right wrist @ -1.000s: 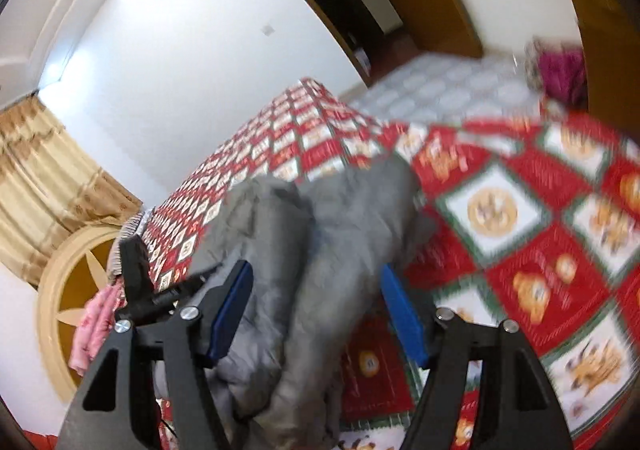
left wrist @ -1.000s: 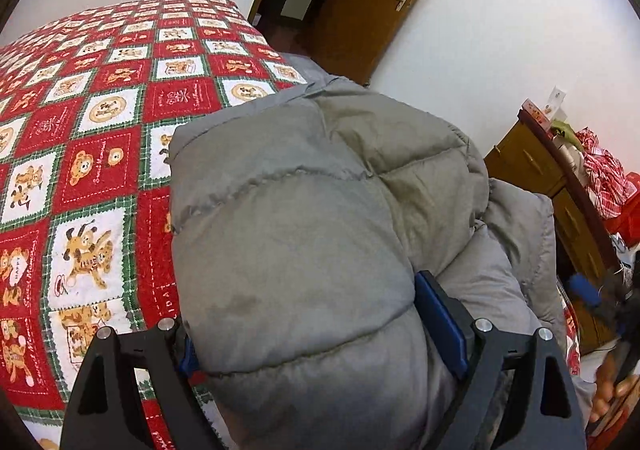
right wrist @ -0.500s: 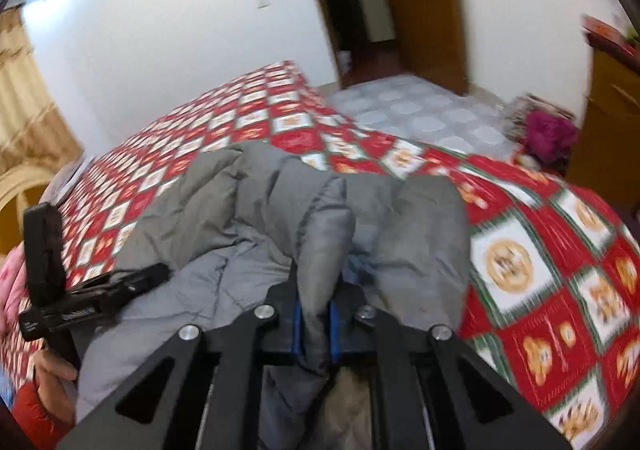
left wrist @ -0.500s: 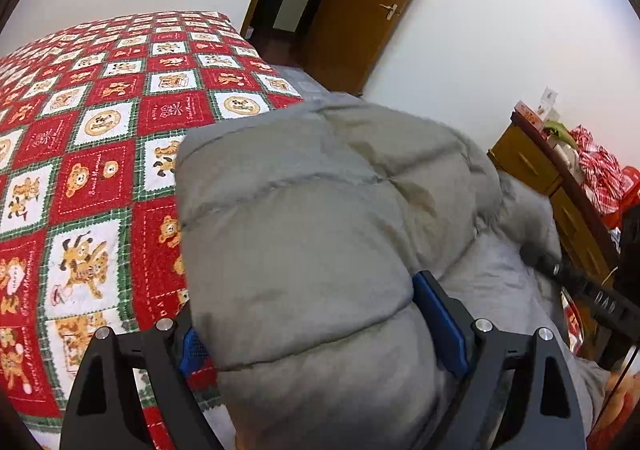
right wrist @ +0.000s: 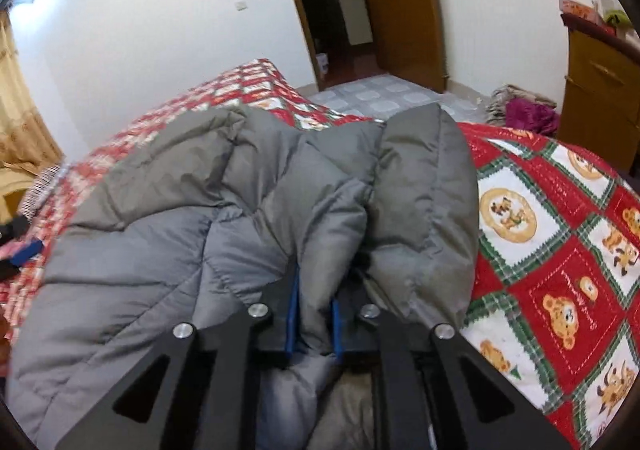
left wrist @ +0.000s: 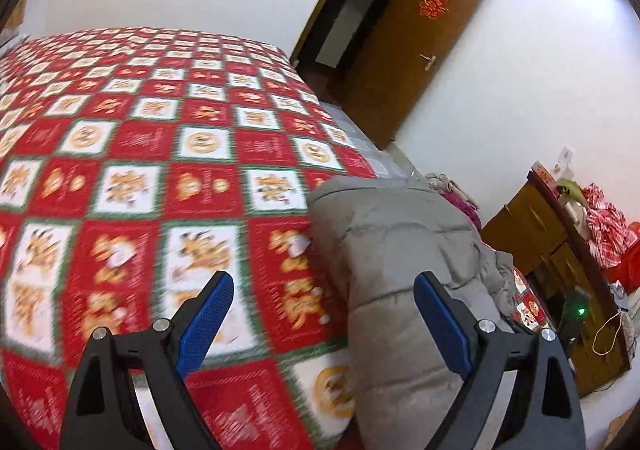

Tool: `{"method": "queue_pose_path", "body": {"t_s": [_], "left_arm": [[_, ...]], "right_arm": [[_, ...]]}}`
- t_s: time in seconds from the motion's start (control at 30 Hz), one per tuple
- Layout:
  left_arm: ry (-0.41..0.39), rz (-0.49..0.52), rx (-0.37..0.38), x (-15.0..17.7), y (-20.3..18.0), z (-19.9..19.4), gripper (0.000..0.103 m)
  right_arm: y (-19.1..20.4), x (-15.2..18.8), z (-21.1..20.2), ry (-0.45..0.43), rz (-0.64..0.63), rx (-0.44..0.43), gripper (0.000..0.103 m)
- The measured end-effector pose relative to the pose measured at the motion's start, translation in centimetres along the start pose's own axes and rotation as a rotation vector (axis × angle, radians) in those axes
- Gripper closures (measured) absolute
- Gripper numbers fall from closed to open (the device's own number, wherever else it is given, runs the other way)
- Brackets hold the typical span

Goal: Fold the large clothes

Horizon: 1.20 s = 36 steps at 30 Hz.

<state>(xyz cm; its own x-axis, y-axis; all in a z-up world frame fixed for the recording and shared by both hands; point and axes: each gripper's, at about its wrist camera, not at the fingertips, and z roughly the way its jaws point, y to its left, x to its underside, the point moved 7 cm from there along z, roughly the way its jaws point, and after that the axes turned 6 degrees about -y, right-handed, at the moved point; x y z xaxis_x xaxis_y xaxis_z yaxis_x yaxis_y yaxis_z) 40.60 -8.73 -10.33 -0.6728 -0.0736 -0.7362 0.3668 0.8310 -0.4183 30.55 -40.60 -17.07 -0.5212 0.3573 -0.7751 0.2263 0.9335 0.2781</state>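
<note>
Fabric is bunching between the narrow jaws of the right gripper (right wrist: 314, 314), which is pinching a thick ridge of the grey jacket (right wrist: 248, 217); its jaws have just been eased a little, still with padding squeezed between the pads. The grip likely serves to drag that part over for a fold. The jacket is lying in a puffy heap near the edge of the quilt (left wrist: 132, 153) on the bed. The left gripper (left wrist: 324, 310) is hanging wide and empty, its right finger (left wrist: 440, 326) in front of the jacket's side, probably freeing itself for a new hold.
</note>
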Motion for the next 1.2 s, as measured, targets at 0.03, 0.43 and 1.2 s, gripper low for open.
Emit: {"method": "queue_pose_path", "body": {"t_s": [0.03,0.43,1.2], "left_arm": [[-0.004,0.009,-0.005,0.3,0.2,-0.6,0.011],[-0.001,-0.055,0.029,3.7,0.6,-2.9,0.011],[-0.014,0.032,0.159,-1.9,-4.8,14.3,0.011]], "right_arm": [[-0.3,0.0,-1.1,0.003,0.035,-0.034,0.081],[-1.5,-4.0,-13.5,-0.138,0.055,0.06,0.056],[2.8,-2.3,9.0,0.259,0.365,-0.532,0.084]]}}
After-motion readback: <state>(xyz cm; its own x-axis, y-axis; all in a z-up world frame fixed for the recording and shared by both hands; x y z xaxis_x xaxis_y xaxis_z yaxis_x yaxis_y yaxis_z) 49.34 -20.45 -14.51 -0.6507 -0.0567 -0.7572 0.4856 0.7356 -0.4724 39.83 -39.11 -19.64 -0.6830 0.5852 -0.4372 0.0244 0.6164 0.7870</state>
